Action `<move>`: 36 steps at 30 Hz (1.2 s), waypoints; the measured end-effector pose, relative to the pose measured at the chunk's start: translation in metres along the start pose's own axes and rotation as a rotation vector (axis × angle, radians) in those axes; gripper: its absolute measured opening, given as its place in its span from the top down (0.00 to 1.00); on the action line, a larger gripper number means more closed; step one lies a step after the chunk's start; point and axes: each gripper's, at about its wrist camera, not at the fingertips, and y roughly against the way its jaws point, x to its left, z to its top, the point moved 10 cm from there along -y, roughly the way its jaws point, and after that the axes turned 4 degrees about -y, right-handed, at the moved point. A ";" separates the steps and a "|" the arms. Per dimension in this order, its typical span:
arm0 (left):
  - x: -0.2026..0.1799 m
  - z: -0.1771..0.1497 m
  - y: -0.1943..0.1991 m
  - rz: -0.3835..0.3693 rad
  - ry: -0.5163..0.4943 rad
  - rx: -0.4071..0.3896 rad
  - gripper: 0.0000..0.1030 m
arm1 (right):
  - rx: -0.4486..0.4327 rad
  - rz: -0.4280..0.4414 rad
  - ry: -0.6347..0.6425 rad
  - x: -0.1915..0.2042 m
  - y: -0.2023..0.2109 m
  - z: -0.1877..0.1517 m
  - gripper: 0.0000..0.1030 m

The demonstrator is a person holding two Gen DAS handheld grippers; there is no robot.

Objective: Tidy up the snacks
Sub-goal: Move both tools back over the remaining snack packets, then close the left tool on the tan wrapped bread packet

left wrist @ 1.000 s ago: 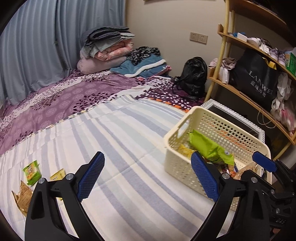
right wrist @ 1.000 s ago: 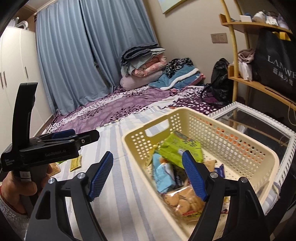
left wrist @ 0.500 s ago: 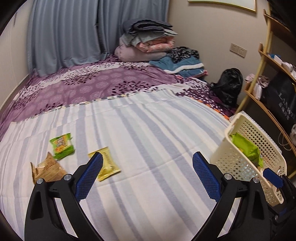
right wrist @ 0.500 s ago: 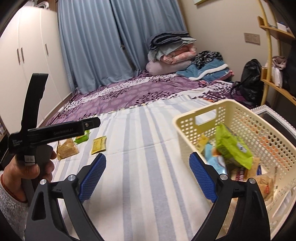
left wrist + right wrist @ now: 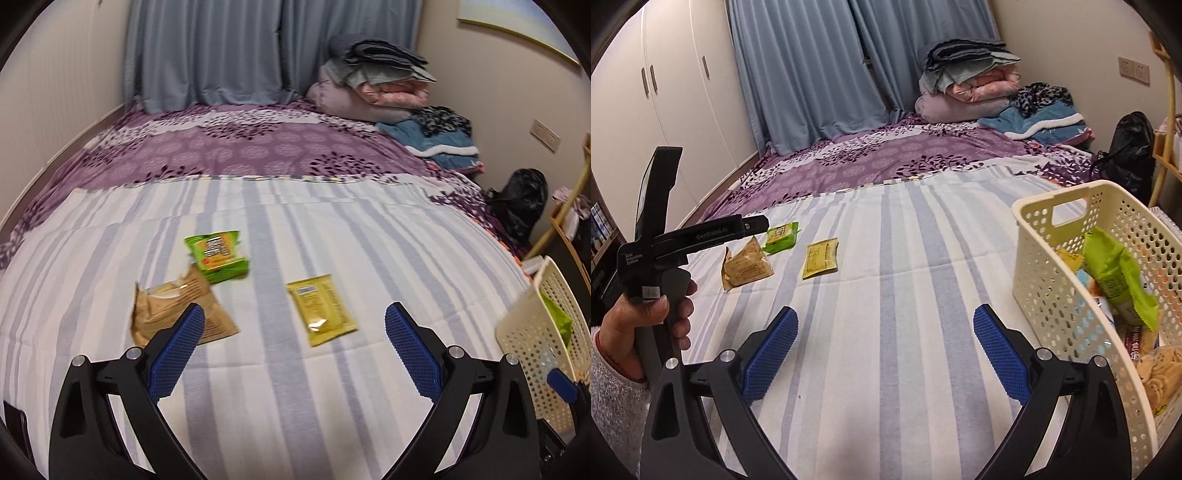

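Snack packets [image 5: 320,309] on striped bedspread [image 5: 295,229], blue curtains [image 5: 812,74] behind, both grippers [image 5: 293,345] [image 5: 884,341] spread wide, empty.

Basket [image 5: 1056,295]: cream, perforated, upright, holding several packets.
Yellow packet [image 5: 320,309]: flat, nearest left of basket.
Green packet [image 5: 218,254]: flat, farther left.
Brown packet [image 5: 177,314]: crumpled, touching green packet.
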 end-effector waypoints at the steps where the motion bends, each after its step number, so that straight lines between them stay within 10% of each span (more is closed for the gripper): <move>1: 0.007 0.000 -0.002 0.012 0.015 0.001 0.04 | 0.004 0.002 0.002 0.001 -0.002 0.000 0.08; 24: 0.110 -0.022 -0.073 0.270 0.221 0.063 0.03 | 0.074 0.003 -0.011 0.002 -0.035 -0.010 0.07; 36: 0.123 -0.042 -0.097 0.213 0.269 0.102 0.03 | 0.101 0.000 -0.008 0.006 -0.047 -0.014 0.07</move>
